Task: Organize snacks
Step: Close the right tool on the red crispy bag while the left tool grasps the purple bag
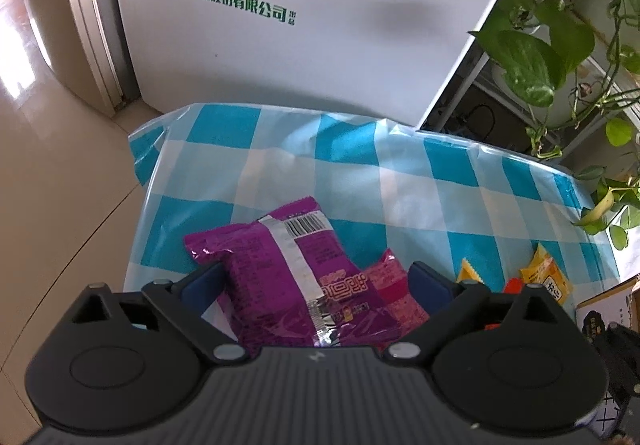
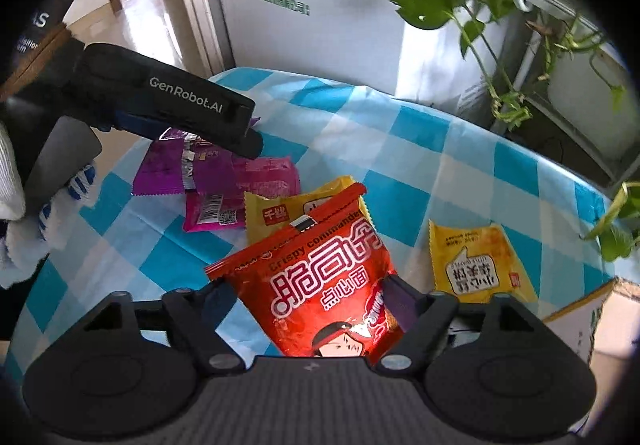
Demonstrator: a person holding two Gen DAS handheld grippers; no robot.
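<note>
Snacks lie scattered across a blue-checked table [image 2: 400, 149] as two hand-held grippers work at sorting them. The right gripper [image 2: 310, 295] has its jaws either side of a red crispy-noodle packet [image 2: 320, 285], both pads apparently against the packet's edges, which looks like a grip taking hold. The left gripper [image 1: 316, 279] hangs over a purple packet [image 1: 280, 269] lying on a pink packet [image 1: 396, 293]; its jaws stand wide apart, one pad near the purple packet's edge but not pressing. Two yellow packets [image 2: 478, 261] rest nearby, one partly under the red packet. A cardboard box [image 2: 592, 321] shows at the table's right edge, probably where the snacks go. The step in hand appears to be picking up; next, the red packet needs lifting clear and carrying to the box, while the left jaws must narrow on the purple packet
</note>
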